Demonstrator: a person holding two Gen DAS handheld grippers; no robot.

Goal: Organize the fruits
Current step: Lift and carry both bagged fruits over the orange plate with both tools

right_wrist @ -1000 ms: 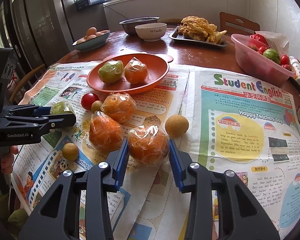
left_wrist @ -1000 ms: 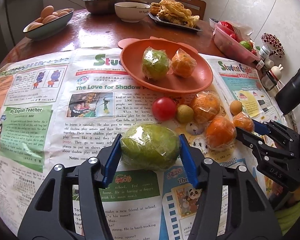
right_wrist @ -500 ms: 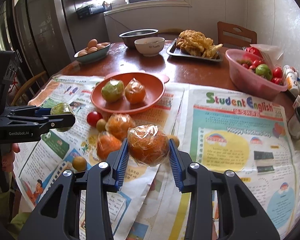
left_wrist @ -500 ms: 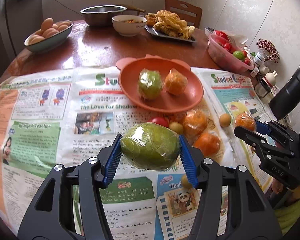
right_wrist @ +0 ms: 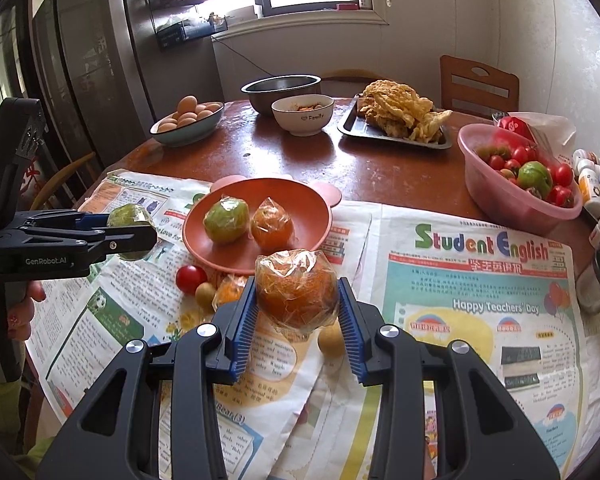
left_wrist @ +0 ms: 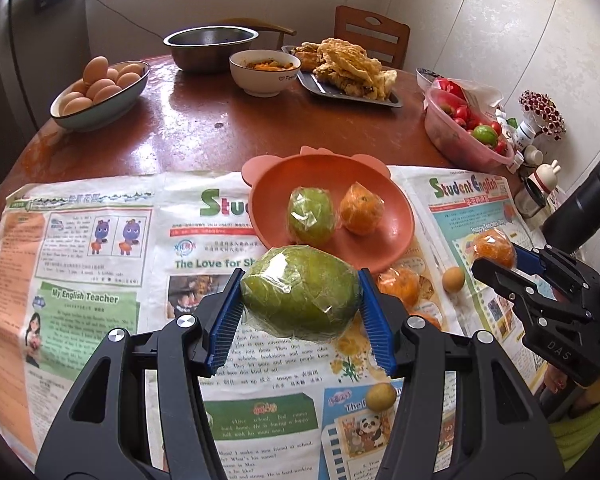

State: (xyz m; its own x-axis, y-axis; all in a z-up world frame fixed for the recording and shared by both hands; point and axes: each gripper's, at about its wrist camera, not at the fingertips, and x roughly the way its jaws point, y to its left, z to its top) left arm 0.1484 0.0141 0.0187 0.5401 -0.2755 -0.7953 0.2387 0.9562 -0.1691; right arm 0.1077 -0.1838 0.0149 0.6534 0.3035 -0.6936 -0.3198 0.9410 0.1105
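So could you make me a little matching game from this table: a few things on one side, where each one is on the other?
Things:
1. wrapped green fruit
2. wrapped orange
3. eggs
4. red cherry tomato

Places:
A. lying on the newspaper
B. between the jaws of the right gripper
C. in the oval bowl
D. between the jaws of the left gripper

Pairs: 1-D, 2-B, 3-C, 4-A
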